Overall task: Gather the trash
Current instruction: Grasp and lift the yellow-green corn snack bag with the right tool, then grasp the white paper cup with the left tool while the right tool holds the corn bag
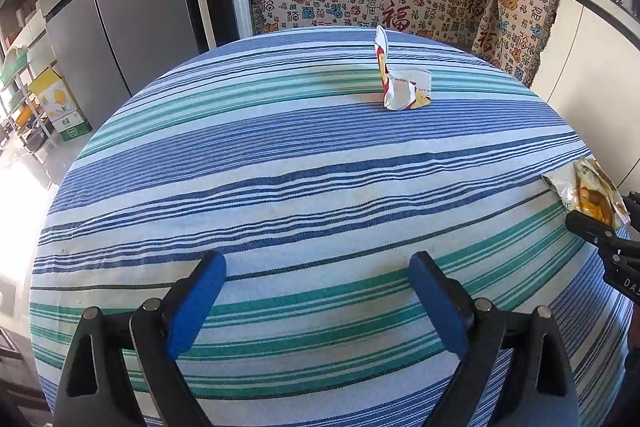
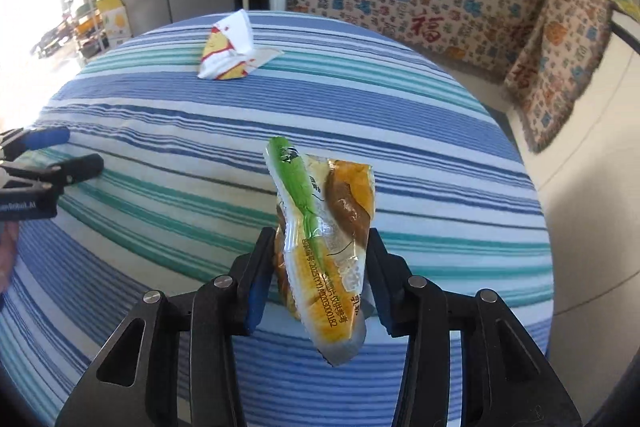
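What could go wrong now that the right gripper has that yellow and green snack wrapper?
1. The right gripper pinches only the middle of the crinkly snack wrapper, with both ends hanging free, so it might slip out while being carried.
2. The white wrapper stands folded near the far edge of the striped table; a clumsy reach by the open left gripper could knock it off.

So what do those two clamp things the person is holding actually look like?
Both are black plastic. The left gripper and the right gripper each have two angular fingers with triangular cut-outs, round silver pivot pins and blue pads lining the jaws. White lettering marks each body.
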Demonstrator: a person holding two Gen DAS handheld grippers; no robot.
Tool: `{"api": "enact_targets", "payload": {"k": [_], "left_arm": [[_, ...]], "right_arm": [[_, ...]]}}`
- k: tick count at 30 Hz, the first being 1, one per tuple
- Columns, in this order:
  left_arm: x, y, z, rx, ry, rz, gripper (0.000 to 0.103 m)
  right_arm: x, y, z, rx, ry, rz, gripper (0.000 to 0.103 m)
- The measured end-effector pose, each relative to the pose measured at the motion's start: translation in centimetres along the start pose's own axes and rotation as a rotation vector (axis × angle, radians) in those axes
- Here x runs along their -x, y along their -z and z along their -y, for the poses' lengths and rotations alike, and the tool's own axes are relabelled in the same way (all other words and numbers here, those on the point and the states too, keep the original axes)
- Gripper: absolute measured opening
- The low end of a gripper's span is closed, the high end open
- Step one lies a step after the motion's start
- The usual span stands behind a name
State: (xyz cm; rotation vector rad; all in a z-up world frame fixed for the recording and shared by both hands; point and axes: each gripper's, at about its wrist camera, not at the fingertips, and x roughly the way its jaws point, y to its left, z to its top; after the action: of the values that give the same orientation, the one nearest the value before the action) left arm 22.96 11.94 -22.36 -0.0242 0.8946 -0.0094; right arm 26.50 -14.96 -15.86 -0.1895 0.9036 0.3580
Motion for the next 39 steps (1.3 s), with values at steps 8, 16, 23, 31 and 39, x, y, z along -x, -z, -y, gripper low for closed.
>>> {"api": "enact_targets", "payload": {"k": [8, 16, 23, 31, 39], "left_arm": [[0.0, -0.1, 0.0, -0.001, 0.0, -0.001, 0.095], [0.0, -0.1, -0.1, 0.002, 0.0, -0.001, 0.095], [-2.0, -3.2, 0.6, -0.055, 0.079, -0.026, 0.095], [-3.7, -11.6, 1.9, -0.046, 0.231, 0.073, 0.094], [-8.9, -13.9, 2.8, -0.02, 0.231, -0.021, 0.041]], "right_arm": [[-1.7, -0.6, -0.2, -0.098, -0.034, -0.034, 0.098], [-1.7, -0.3, -0.3, -0.114, -0.025, -0.039, 0.103], [-1.7, -0.2, -0.3, -0.114, -0.022, -0.039, 0.102], [-1.7, -0.1, -0.2, -0.114, -0.021, -0.038, 0.102], [-1.7, -0.2, -0.3, -0.114, -0.021, -0.037, 0.102]]}}
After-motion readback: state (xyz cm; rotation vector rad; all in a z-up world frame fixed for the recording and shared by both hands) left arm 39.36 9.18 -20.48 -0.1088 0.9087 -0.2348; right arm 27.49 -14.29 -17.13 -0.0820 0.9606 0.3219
